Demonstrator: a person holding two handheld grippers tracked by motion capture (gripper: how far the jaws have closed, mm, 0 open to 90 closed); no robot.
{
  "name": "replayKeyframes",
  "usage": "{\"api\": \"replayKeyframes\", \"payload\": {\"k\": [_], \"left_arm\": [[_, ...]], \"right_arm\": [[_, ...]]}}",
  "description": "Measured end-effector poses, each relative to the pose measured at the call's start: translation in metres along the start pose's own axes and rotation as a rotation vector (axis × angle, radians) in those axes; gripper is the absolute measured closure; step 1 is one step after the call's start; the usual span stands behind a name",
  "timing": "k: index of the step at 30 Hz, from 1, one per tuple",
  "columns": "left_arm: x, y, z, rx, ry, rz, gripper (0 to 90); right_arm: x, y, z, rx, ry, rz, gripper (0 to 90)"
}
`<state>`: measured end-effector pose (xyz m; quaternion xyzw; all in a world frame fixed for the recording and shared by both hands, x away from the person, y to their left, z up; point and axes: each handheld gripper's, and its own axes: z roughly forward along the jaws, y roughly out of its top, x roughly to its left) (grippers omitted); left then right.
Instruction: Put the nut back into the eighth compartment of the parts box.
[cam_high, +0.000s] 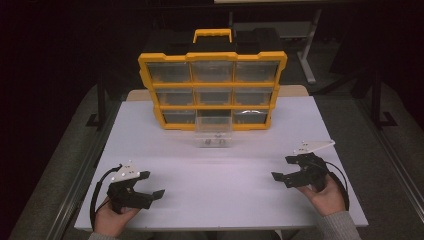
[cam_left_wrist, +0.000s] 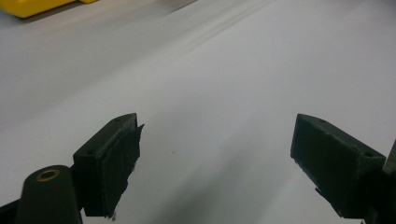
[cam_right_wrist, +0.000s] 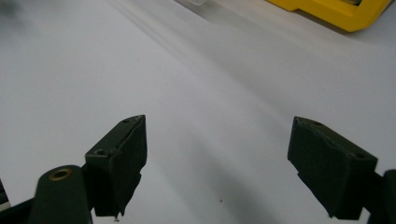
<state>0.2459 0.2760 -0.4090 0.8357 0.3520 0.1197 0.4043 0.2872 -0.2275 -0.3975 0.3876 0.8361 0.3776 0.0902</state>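
A yellow drawer organizer (cam_high: 212, 90) stands upright at the far side of the white table (cam_high: 220, 195), its bottom middle clear drawer (cam_high: 214, 131) pulled out toward the person. Well in front of it, the left gripper (cam_high: 150, 185) and right gripper (cam_high: 282, 169) hold their jaws wide apart, gripping nothing

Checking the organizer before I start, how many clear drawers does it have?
9: three rows of three in the yellow organizer. Eight sit closed; the bottom middle drawer is pulled out onto the table.

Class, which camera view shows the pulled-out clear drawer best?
The high view: the clear drawer shows whole, pulled out from the yellow organizer's bottom row. The right gripper view catches just a blurred corner; the left gripper view adds nothing.
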Motion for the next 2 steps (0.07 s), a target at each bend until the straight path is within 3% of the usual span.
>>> {"api": "replayKeyframes", "payload": {"k": [2], "left_arm": [[-0.0001, 0.0001, -0.0004, -0.004, 0.001, -0.001, 15.3]], "right_arm": [[0.0012, -0.001, 0.0014, 0.009, 0.003, 0.001, 18.6]]}}
